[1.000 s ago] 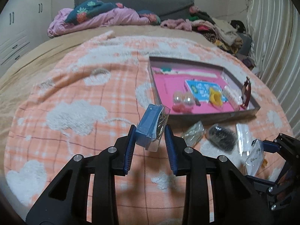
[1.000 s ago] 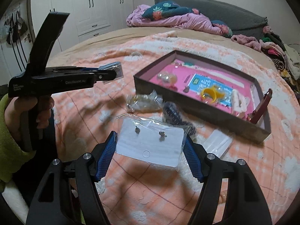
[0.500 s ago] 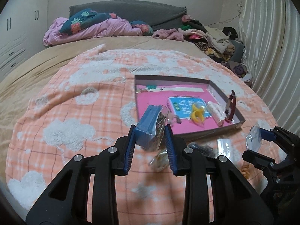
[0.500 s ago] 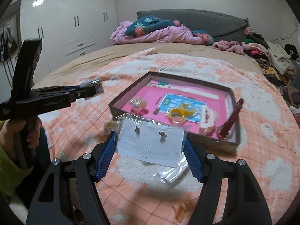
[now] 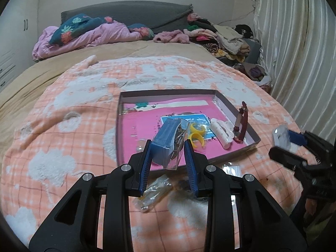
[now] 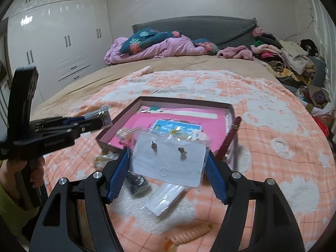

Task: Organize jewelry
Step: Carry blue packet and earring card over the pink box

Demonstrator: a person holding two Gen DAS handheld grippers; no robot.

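While several pcs already lie in the pink tray, left tool clamps a blue box and right tool an earring card; approx. four bags remain on bed.

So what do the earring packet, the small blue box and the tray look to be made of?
Earring packet: a matte white card, probably paper, in a clear glossy plastic sleeve that crinkles and glints.
Small blue box: clear, rigid-looking plastic shell over a blue insert; contents show through.
Tray: likely cardboard, with thin straight walls and a pink lining.
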